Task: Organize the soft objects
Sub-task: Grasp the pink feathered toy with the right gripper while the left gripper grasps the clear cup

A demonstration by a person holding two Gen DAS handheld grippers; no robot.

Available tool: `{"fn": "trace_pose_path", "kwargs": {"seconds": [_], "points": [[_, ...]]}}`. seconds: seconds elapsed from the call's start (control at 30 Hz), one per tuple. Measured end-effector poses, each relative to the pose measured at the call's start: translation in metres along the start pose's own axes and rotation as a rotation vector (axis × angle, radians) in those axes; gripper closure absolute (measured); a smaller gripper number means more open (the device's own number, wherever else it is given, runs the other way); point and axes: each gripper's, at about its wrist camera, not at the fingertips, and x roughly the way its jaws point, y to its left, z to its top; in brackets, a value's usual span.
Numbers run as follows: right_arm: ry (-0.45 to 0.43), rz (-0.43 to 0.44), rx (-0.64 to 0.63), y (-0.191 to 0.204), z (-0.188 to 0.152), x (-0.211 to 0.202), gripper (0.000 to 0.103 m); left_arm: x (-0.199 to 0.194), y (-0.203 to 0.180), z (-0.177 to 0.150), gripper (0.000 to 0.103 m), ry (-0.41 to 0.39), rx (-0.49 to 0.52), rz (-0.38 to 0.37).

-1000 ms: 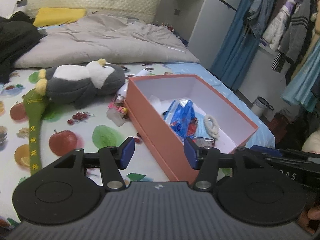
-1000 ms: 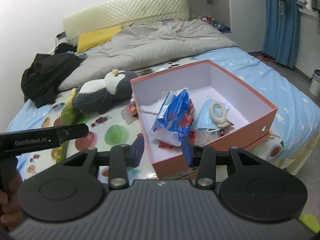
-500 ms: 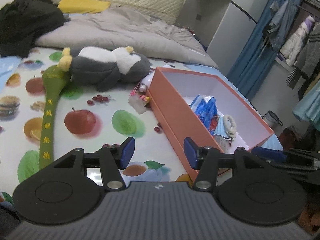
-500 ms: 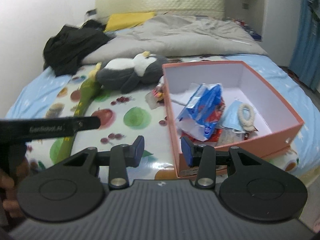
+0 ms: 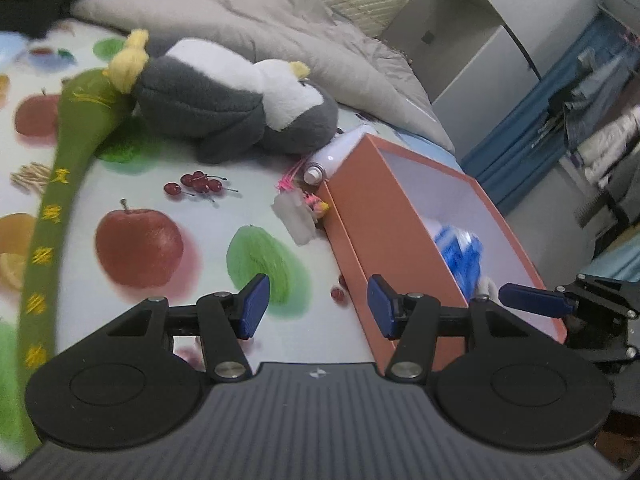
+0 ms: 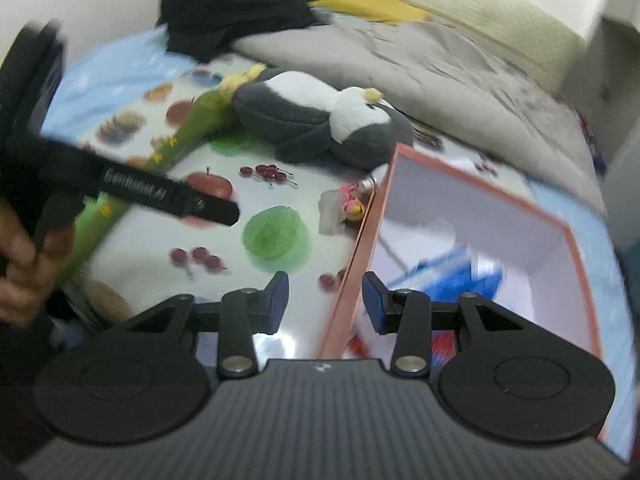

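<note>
A grey and white plush penguin (image 5: pixel 224 96) (image 6: pixel 316 124) lies on the fruit-print sheet beside a long green plush (image 5: pixel 60 168) (image 6: pixel 168 152). To its right stands an orange box (image 5: pixel 384 232) (image 6: pixel 480 216) holding a blue packet (image 5: pixel 460 252) (image 6: pixel 456 276). My left gripper (image 5: pixel 318 306) hovers open over the sheet by the box's near left wall, nothing between its fingers. My right gripper (image 6: pixel 324 300) is open and empty too, straddling that box wall from above. A small clear bag with pink bits (image 5: pixel 298 216) (image 6: pixel 340 204) and a white tube (image 5: pixel 336 156) lie against the box.
A grey duvet (image 5: pixel 288 28) (image 6: pixel 440 64), black clothes (image 6: pixel 232 4) and a yellow pillow (image 6: pixel 368 4) fill the head of the bed. A hand (image 6: pixel 20 264) grips the left tool. Blue curtains and hanging clothes (image 5: pixel 580 92) stand off the bed's right side.
Both grippers have dropped and swung left towards the penguin and sheet, each rolling. The box has slid to the right of both views. Neither gripper's opening has changed.
</note>
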Motion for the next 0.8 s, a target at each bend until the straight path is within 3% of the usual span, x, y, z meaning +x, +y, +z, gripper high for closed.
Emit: {"fn": "trace_pose_path", "kwargs": {"seconds": [0.5,0.8], "points": [[0.129,0.083,-0.499,-0.014,0.076,0.121,0.062,0.125,0.048,0.061,0.044,0.064,-0.132,-0.054],[0.241,0.145,-0.737,-0.004,0.085,0.178,0.069,0.174,0.063,0.076,0.048,0.1,-0.165,-0.088]]}}
